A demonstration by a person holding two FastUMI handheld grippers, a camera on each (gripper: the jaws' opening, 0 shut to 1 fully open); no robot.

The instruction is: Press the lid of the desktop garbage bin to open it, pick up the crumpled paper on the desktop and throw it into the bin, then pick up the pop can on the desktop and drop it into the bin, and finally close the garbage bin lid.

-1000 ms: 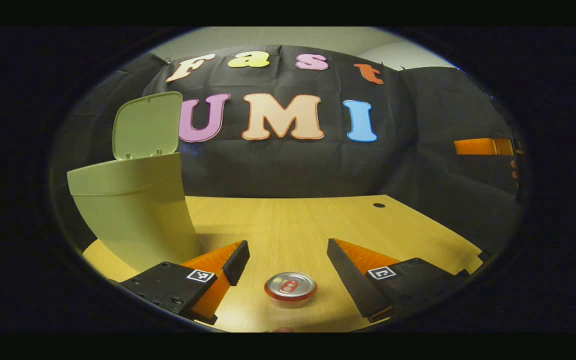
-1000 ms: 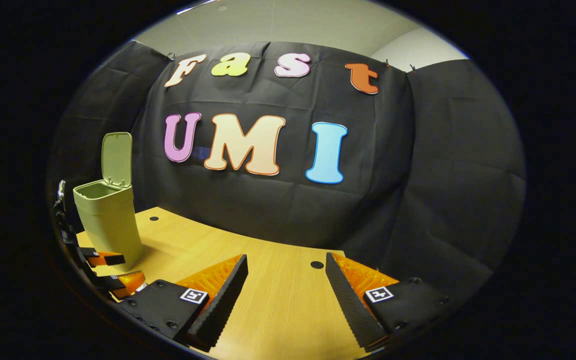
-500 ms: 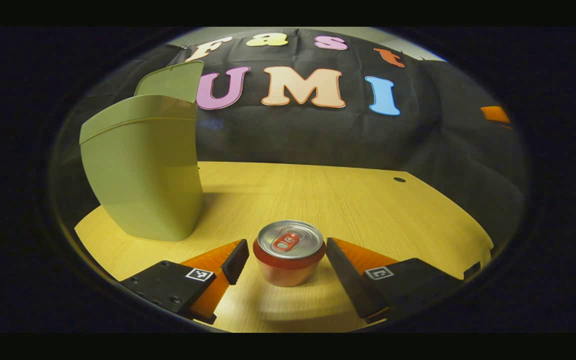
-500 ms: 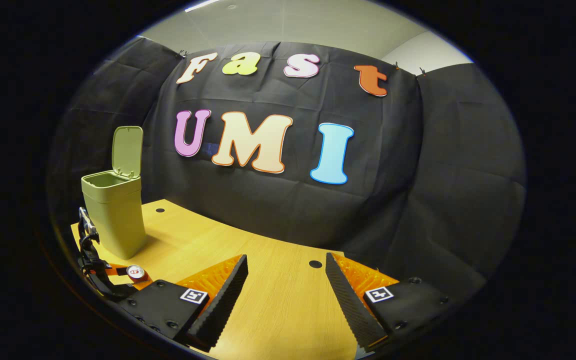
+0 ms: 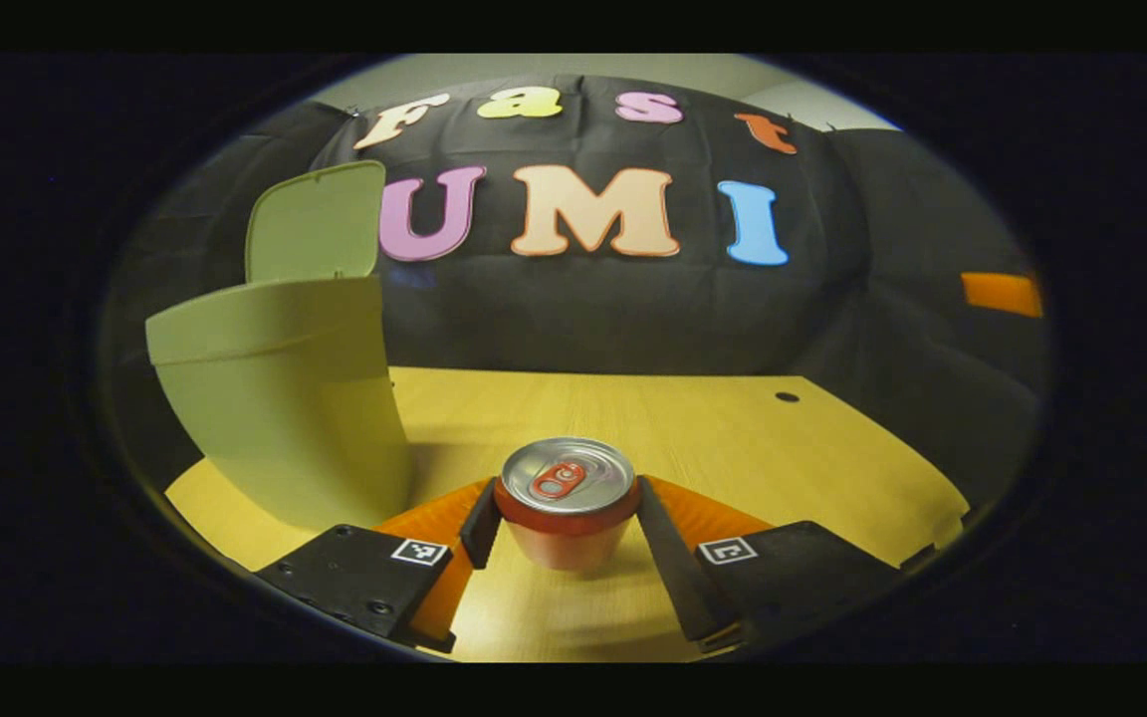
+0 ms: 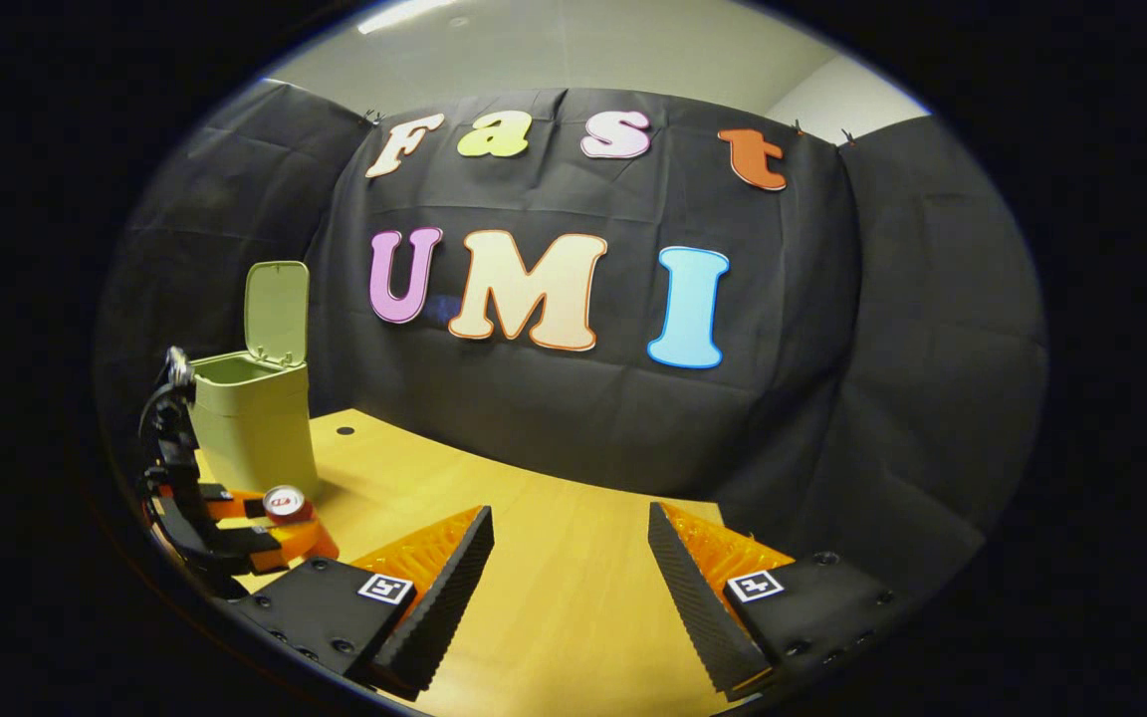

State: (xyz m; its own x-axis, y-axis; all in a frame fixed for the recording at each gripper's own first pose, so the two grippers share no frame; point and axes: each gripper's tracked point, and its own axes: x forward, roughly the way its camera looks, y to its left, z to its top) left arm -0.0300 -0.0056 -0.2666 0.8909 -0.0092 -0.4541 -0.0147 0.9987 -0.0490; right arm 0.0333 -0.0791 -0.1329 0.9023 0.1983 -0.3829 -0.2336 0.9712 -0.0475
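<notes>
A red pop can (image 5: 566, 503) with a silver top stands upright between the fingers of my left gripper (image 5: 562, 518), and both fingers press against its sides. The green garbage bin (image 5: 280, 408) stands just left of it on the wooden desk (image 5: 713, 438), its lid (image 5: 313, 221) raised upright. In the right gripper view the same bin (image 6: 257, 428), the can (image 6: 283, 503) and the left gripper (image 6: 235, 518) sit at the far left. My right gripper (image 6: 571, 573) hangs open over the desk with nothing between its fingers.
A small dark hole (image 5: 786, 396) marks the desk at the far right, and another hole (image 6: 344, 431) lies beside the bin. The black cloth wall closes off the back of the desk. An orange shape (image 5: 1002, 294) shows at the right edge.
My left gripper dropped down around the can, then its fingers closed from wide apart onto the can's sides. The right gripper view has drifted slightly.
</notes>
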